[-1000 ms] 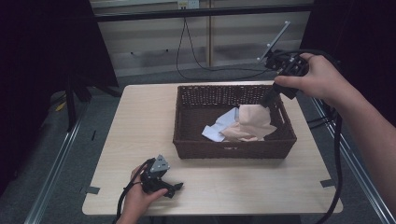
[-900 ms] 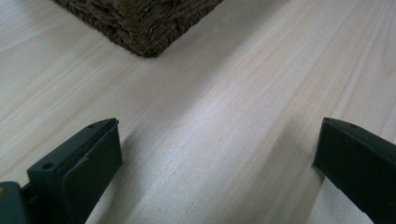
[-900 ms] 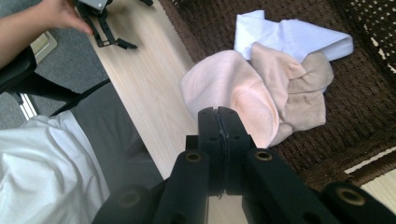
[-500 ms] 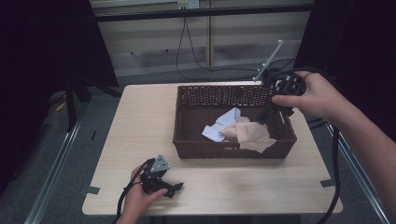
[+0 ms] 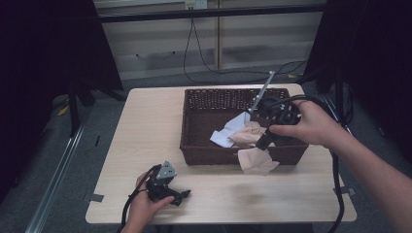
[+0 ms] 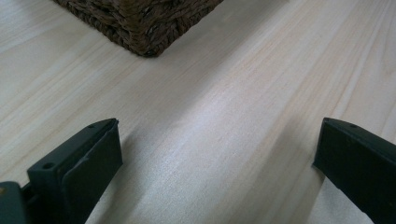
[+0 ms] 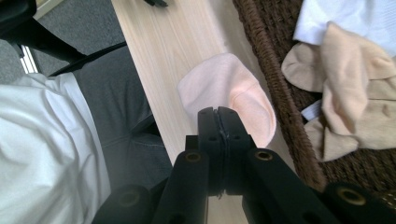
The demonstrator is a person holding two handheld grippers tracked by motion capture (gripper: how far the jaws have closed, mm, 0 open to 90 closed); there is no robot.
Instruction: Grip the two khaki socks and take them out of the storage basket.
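A pale wooden table (image 5: 145,126) carries a brown wicker basket (image 5: 194,145) and a peach cloth (image 5: 257,162)

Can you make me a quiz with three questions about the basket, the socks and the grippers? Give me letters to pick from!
1. Where does the pink sock in the right gripper lie?
A. Deep in the basket
B. Over the basket's near rim onto the table
C. On the floor

2. What colour is the basket?
A. Dark brown
B. Bright red
C. White

3. How do the left gripper's jaws stand?
A. Shut on a sock
B. Shut on nothing
C. Wide open over bare table

Answers:
1 B, the high view shows it draped past the rim onto the table.
2 A, its woven wall is dark brown.
3 C, the left gripper view shows bare wood between them.
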